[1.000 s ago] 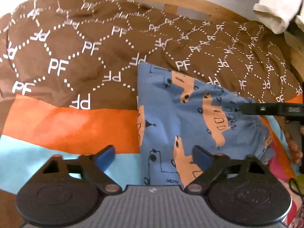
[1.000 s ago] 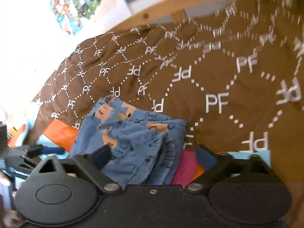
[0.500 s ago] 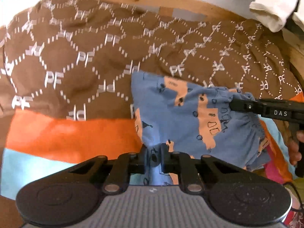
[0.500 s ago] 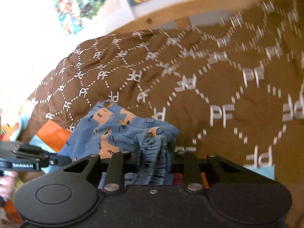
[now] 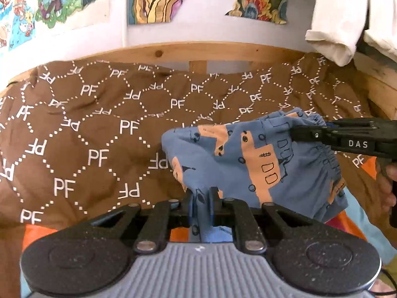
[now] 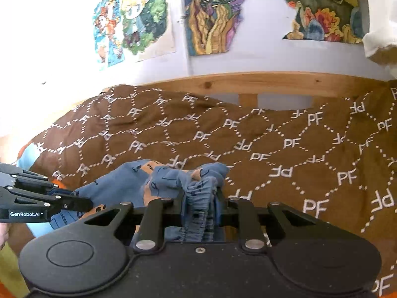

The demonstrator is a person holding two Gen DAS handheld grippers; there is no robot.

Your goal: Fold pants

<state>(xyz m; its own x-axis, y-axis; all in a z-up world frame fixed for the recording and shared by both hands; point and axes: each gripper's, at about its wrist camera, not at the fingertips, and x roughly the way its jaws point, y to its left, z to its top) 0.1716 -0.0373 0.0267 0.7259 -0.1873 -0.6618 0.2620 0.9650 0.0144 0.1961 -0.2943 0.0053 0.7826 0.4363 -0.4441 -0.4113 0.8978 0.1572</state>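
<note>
We counted one pair of pants [image 5: 250,164], blue with orange shapes, lying on one brown blanket [image 5: 99,129]. Two grippers were there, the left gripper [image 5: 201,200] and the right gripper [image 6: 199,207], both at the pants. Beyond the blanket we counted one wooden rail [image 6: 273,84] and three posters [image 6: 211,12].

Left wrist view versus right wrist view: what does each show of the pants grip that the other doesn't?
Only the left wrist view shows the flat printed side of the pants stretched between the two grippers, with the right gripper clamped on the gathered waistband from the side. Only the right wrist view shows that waistband bunched between the right gripper's own fingers, and the left gripper biting the pants' other edge. Both show the brown PF blanket and both grippers shut on the pants.
</note>
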